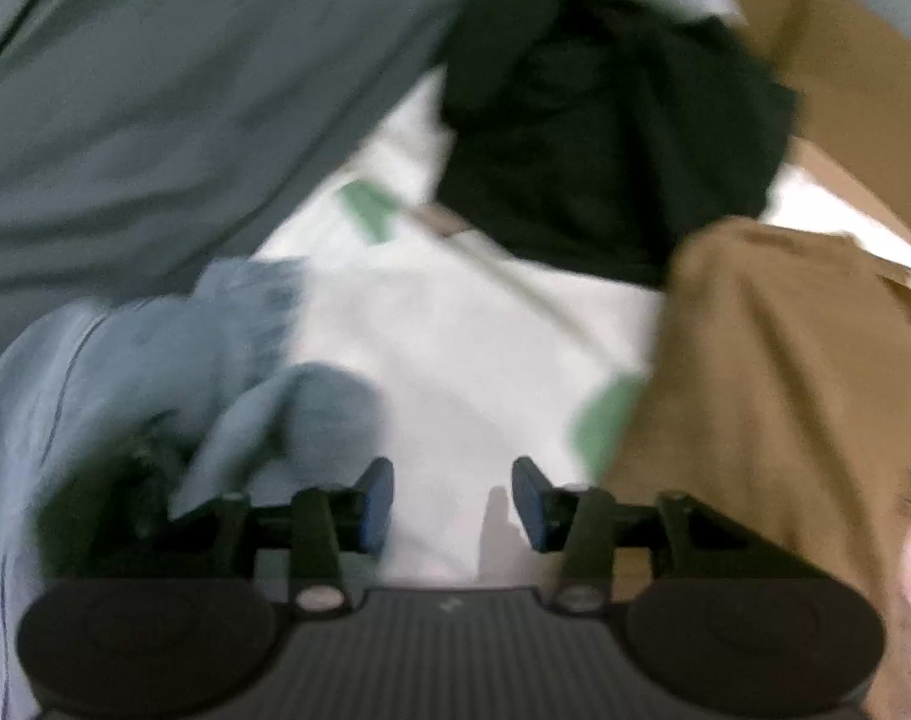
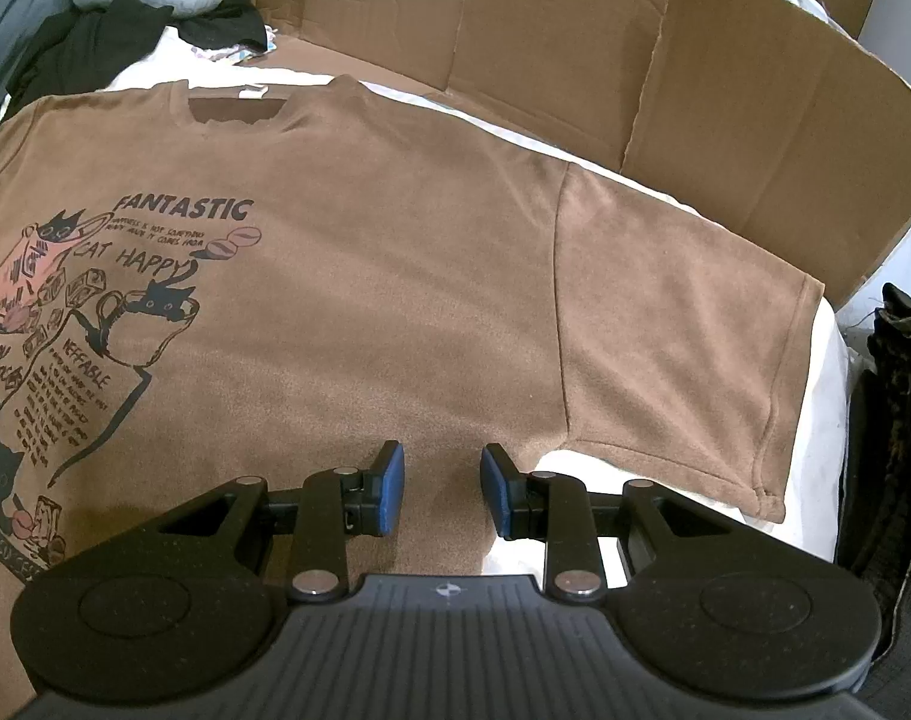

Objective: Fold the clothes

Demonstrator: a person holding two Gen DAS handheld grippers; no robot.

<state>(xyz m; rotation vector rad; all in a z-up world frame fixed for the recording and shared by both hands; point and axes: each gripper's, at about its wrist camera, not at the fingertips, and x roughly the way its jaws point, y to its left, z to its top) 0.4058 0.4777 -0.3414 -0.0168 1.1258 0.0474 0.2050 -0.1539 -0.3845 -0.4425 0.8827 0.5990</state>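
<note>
I am hovering my right gripper (image 2: 442,489) with jaws partly apart and nothing between them, over the brown printed t-shirt (image 2: 359,300) lying flat on the white sheet (image 2: 827,372). My left gripper (image 1: 452,504) is hanging open and empty over that sheet, left of the shirt.

Ahead of your right jaws lies a brown T-shirt (image 2: 395,276), printed to their left with black cats, black lettering and a pink bag; the pads (image 2: 391,489) themselves are blue on black arms; beyond the shirt stands tan cardboard (image 2: 575,42); under it shows a white sheet (image 2: 827,408). Ahead of your left jaws the sheet carries green patches (image 1: 368,210); a black garment (image 1: 605,138) lies beyond; pale blue cloth (image 1: 227,360) sits to their left.
</note>
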